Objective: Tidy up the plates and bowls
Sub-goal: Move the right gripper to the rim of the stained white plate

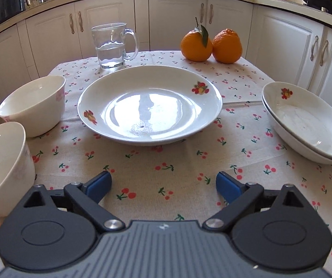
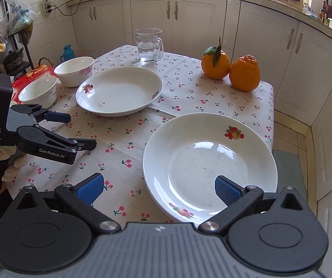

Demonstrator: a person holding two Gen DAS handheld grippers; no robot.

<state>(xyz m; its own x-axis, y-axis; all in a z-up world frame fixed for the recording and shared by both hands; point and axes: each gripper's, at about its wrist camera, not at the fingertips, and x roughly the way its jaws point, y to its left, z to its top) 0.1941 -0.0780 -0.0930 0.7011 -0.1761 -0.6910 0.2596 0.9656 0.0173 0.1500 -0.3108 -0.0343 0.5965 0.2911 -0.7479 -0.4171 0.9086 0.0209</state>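
A large white plate (image 1: pixel 149 106) (image 2: pixel 119 90) with fruit prints lies mid-table on the cherry-print cloth. Two similar plates sit stacked (image 1: pixel 305 120) (image 2: pixel 210 162) at the right. Left of the large plate stand two white bowls, a far one (image 1: pixel 33 104) (image 2: pixel 74 70) and a near one (image 1: pixel 1 162) (image 2: pixel 38 91). My left gripper (image 1: pixel 163 183) (image 2: pixel 77 131) is open over bare cloth in front of the large plate, with nothing between its fingers. My right gripper (image 2: pixel 159 185) is open; one blue pad hangs over the stack's inside, the other outside its near-left rim.
A glass mug of water (image 1: pixel 112 46) (image 2: pixel 149 46) and two oranges (image 1: pixel 212 46) (image 2: pixel 230 69) stand at the table's far side. White cabinets surround the table. The table's right edge (image 2: pixel 271 115) drops to a tiled floor. A gloved hand (image 2: pixel 15 166) holds the left gripper.
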